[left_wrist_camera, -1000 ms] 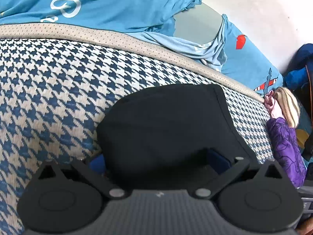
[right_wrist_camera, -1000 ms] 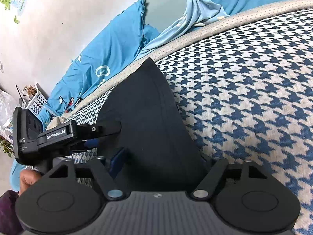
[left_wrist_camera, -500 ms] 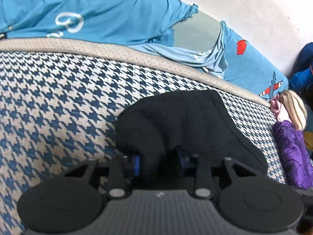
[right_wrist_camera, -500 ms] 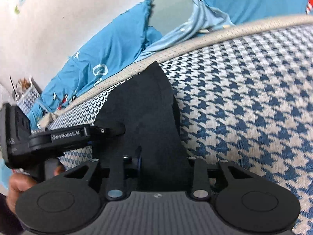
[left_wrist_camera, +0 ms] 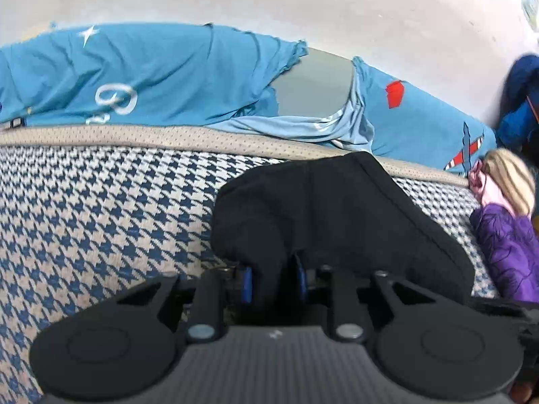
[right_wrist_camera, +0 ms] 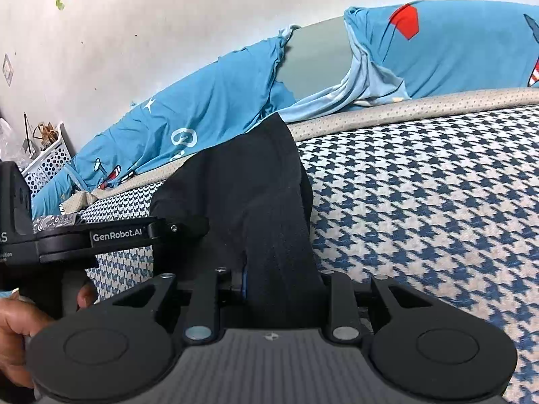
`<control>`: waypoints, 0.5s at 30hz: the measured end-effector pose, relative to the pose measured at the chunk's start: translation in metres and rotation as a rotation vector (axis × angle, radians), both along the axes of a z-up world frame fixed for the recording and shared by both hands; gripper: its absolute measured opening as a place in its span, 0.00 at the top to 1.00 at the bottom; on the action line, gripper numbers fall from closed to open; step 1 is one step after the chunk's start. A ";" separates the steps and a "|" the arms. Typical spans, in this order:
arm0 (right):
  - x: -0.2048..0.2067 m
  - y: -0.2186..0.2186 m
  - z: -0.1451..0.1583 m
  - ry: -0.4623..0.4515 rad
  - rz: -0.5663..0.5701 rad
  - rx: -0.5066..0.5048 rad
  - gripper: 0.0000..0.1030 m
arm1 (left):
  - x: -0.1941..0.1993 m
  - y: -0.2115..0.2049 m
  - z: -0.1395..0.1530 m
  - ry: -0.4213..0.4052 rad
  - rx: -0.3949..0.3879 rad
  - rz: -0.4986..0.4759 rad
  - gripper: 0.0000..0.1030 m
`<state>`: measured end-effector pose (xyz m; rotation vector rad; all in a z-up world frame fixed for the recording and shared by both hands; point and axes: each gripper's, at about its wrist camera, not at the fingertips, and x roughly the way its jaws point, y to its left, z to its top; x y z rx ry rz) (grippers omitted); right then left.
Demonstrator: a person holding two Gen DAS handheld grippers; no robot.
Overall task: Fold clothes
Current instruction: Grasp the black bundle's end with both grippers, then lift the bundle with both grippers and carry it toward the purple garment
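Two grippers, left (left_wrist_camera: 273,281) and right (right_wrist_camera: 279,279), both pinching a black garment (left_wrist_camera: 337,215), lower centre, over houndstooth bedding (left_wrist_camera: 101,208).

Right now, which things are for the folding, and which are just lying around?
For the folding:
- black cloth, its near edge pinched at two spots
- left tongs, which have just been closing, now shut on it
- right tongs, also shut on it
- checked cover underneath

Just lying around:
- blue sheet
- doll
- white basket
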<state>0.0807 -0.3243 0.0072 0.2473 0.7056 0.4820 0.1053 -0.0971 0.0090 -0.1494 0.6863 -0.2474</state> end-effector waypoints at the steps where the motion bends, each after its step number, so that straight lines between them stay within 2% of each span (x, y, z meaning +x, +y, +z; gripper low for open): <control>1: -0.001 -0.003 0.001 0.000 -0.003 -0.001 0.74 | -0.002 -0.004 0.001 -0.002 0.001 -0.004 0.83; 9: -0.016 -0.031 0.012 -0.025 -0.029 -0.015 0.75 | -0.021 -0.032 0.007 -0.033 0.008 -0.025 0.83; 15: -0.032 -0.056 0.024 -0.068 -0.059 -0.044 0.75 | -0.029 -0.059 0.010 -0.036 -0.038 -0.010 0.83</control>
